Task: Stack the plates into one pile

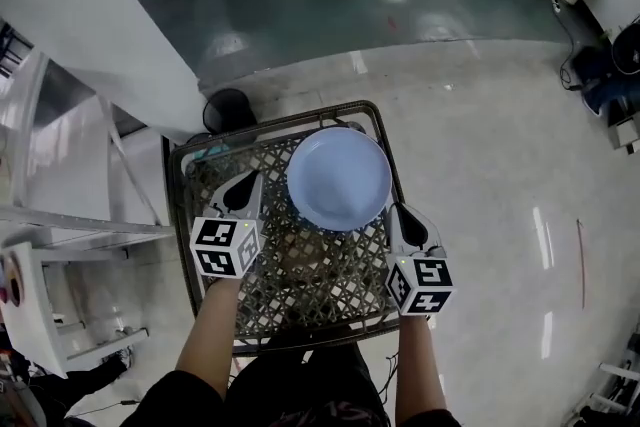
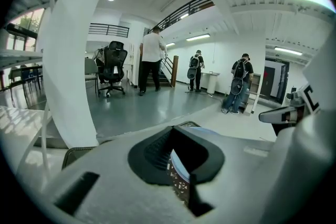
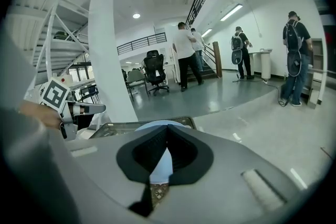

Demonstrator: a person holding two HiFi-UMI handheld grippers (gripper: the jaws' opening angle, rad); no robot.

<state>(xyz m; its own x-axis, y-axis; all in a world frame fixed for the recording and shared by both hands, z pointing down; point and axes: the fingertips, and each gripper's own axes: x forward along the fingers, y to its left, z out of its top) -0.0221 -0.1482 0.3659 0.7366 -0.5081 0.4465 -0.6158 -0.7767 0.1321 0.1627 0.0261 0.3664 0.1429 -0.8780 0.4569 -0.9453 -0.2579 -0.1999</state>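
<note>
A light blue plate (image 1: pixel 338 178) lies on the far part of a dark metal lattice table (image 1: pixel 300 287); whether more plates lie under it I cannot tell. My left gripper (image 1: pixel 241 191) hovers just left of the plate, shut with nothing in it. To the plate's near right is my right gripper (image 1: pixel 399 213), shut and empty too. In the left gripper view a sliver of the plate (image 2: pixel 176 163) shows past the closed jaws. The right gripper view shows the plate (image 3: pixel 160 164) straight ahead and the left gripper (image 3: pixel 79 108) at the left.
A black round bin (image 1: pixel 228 108) stands on the floor beyond the table. A white slanted stair beam (image 1: pixel 90 5) and a white shelf frame (image 1: pixel 60 225) are at the left. Several people (image 2: pixel 152 60) and an office chair (image 2: pixel 113 66) stand far off on the grey floor.
</note>
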